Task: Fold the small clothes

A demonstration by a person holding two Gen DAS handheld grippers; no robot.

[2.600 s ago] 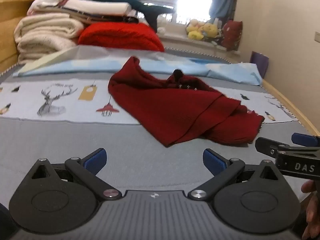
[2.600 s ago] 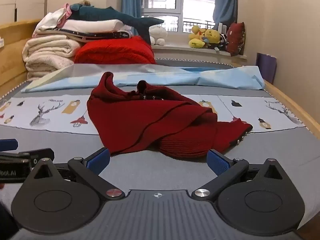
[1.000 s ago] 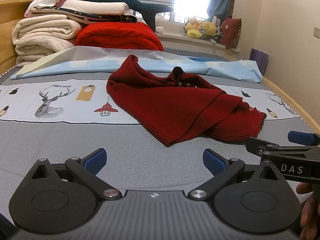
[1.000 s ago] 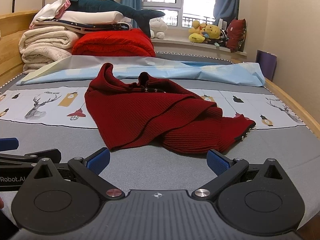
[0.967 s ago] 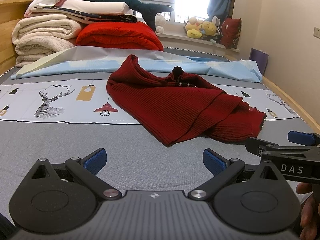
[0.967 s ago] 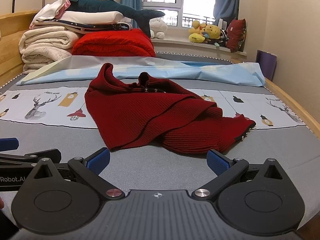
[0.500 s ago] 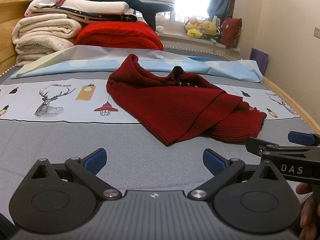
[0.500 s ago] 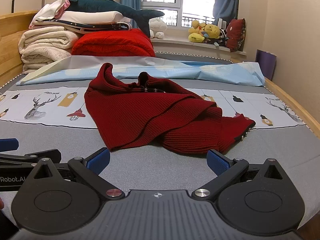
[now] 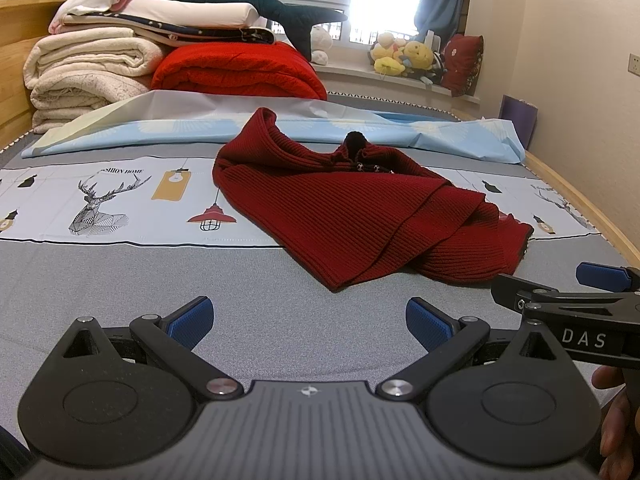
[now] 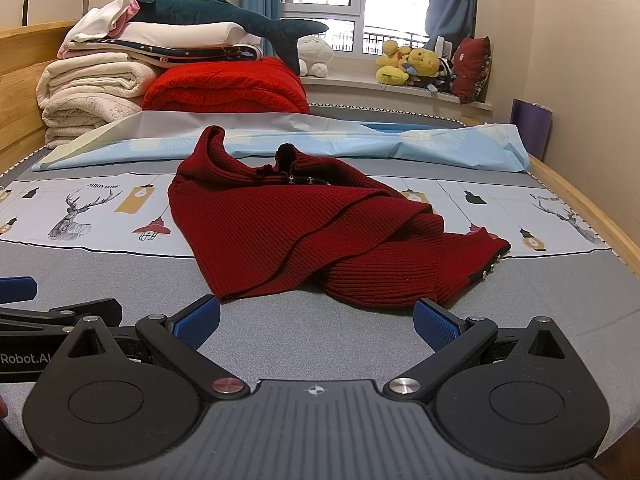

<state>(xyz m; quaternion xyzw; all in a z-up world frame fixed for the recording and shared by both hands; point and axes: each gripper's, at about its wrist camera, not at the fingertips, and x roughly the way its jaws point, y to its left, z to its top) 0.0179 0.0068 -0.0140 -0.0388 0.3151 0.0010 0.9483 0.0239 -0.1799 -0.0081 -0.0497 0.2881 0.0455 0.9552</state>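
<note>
A crumpled dark red knit sweater [image 9: 352, 208] [image 10: 296, 232] lies in a heap on the grey bed sheet, its collar sticking up at the far left. My left gripper [image 9: 308, 320] hovers open over bare sheet, short of the sweater's near corner. My right gripper [image 10: 316, 320] is open too, its blue fingertips just short of the sweater's near hem. Each gripper shows at the edge of the other's view: the right gripper [image 9: 568, 292] to the right, the left gripper [image 10: 48, 304] to the left. Nothing is held.
Stacked folded blankets [image 9: 92, 76] and a red quilt [image 9: 240, 72] sit at the bed's far end with a plush shark [image 10: 224, 12] on top. A light blue sheet [image 10: 360, 140] lies behind the sweater. A wooden bed rail [image 10: 584, 204] runs along the right.
Both grippers have crept slightly forward toward the sweater and stay open. The sweater has not moved.
</note>
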